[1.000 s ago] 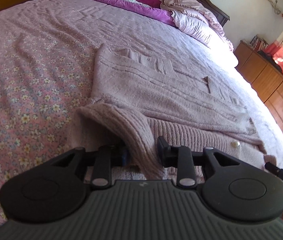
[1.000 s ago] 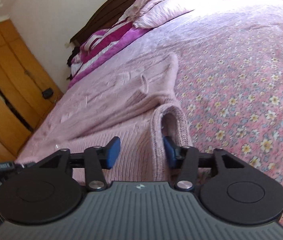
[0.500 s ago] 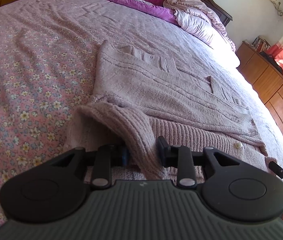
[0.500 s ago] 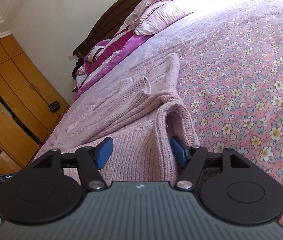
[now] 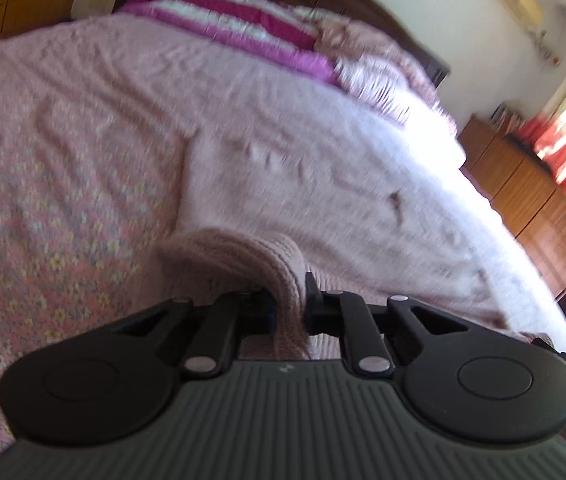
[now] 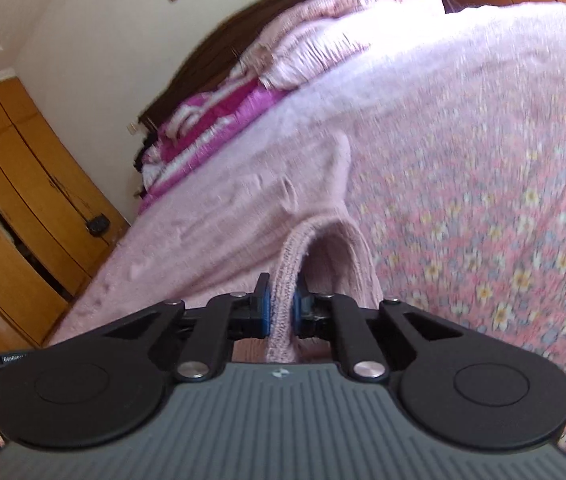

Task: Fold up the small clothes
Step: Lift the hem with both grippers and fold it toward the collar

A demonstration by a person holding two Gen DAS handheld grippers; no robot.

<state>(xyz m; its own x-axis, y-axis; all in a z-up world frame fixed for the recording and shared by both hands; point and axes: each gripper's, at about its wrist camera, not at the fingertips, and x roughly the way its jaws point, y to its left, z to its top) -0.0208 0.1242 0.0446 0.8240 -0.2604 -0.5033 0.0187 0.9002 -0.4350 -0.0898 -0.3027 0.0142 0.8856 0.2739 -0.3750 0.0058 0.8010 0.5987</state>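
**Q:** Where is the garment, and how does each claw meet it?

**A:** A pale pink ribbed knitted cardigan point(image 5: 323, 184) lies spread flat across a bed covered by a pink bedspread with a small flower print point(image 5: 43, 208). Its nearest edge is the ribbed hem. In the left wrist view, the left black two-finger gripper point(image 5: 289, 308) is pressed together on the near left corner of that hem; the knit rises from between the fingers and arches over to the left, forming a raised loop just beyond the fingertips. The rest of the cardigan stretches away to the far right of the gripper.

**Q:** And the other side?

**A:** In the right wrist view, the right black gripper with blue pads point(image 6: 281, 312) is pinching the near right corner of the same cardigan point(image 6: 243, 216). A narrow fold of ribbing stands upright between the pads, then curls over to the right in a hollow arch. The flat body of the garment lies to the far left of this gripper, with the flowered bedspread point(image 6: 483, 200) to the right.

**Q:** Anything else nearby?

**A:** At the far end, a magenta and white striped quilt point(image 5: 235, 12) sits folded by the dark headboard (both views are blurred by motion). Orange-brown wooden wardrobes point(image 6: 23, 184) stand at the left in the right wrist view.
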